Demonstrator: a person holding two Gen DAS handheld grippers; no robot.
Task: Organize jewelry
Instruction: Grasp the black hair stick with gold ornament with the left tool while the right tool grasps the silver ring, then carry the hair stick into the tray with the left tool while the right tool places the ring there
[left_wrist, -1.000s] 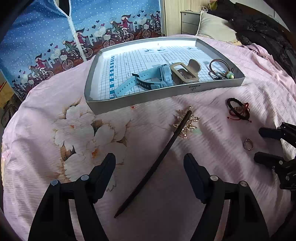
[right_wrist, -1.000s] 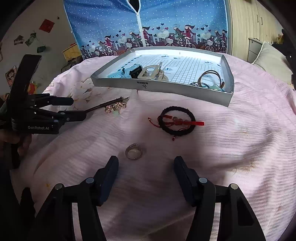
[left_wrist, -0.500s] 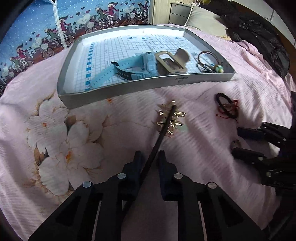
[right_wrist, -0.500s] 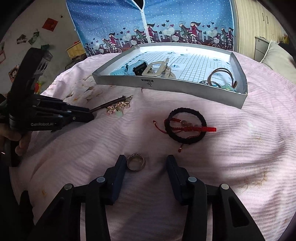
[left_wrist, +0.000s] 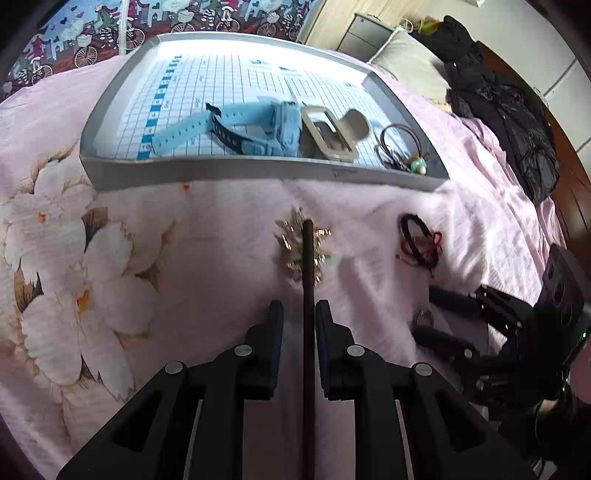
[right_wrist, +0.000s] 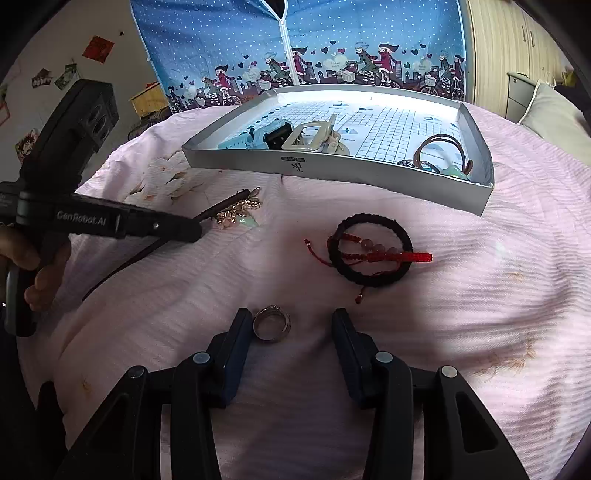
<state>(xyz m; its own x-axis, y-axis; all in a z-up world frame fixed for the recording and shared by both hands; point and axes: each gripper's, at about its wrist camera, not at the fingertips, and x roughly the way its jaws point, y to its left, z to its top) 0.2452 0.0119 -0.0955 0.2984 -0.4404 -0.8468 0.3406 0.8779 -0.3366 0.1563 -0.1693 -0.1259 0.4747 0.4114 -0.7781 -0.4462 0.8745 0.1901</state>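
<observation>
Left claw (left_wrist: 299, 325) nearly closed around one dark hair stick (left_wrist: 308, 266) on pink bedspread (right_wrist: 461, 295); right claw (right_wrist: 291, 328) open astride one ring (right_wrist: 272, 323). One black-and-red bracelet (right_wrist: 373, 251) beside. In one grey tray (right_wrist: 332, 171): one blue watch (left_wrist: 236, 125), one beige clip (left_wrist: 328, 136).

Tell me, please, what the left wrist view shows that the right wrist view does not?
Only the left wrist view shows the left tongs closed on the dark stick, and dark clothes heaped on the bed. Only the right wrist view shows a hand holding the left handle, and wall stickers. Both show the tray, ring, black bracelet and brooch.
</observation>
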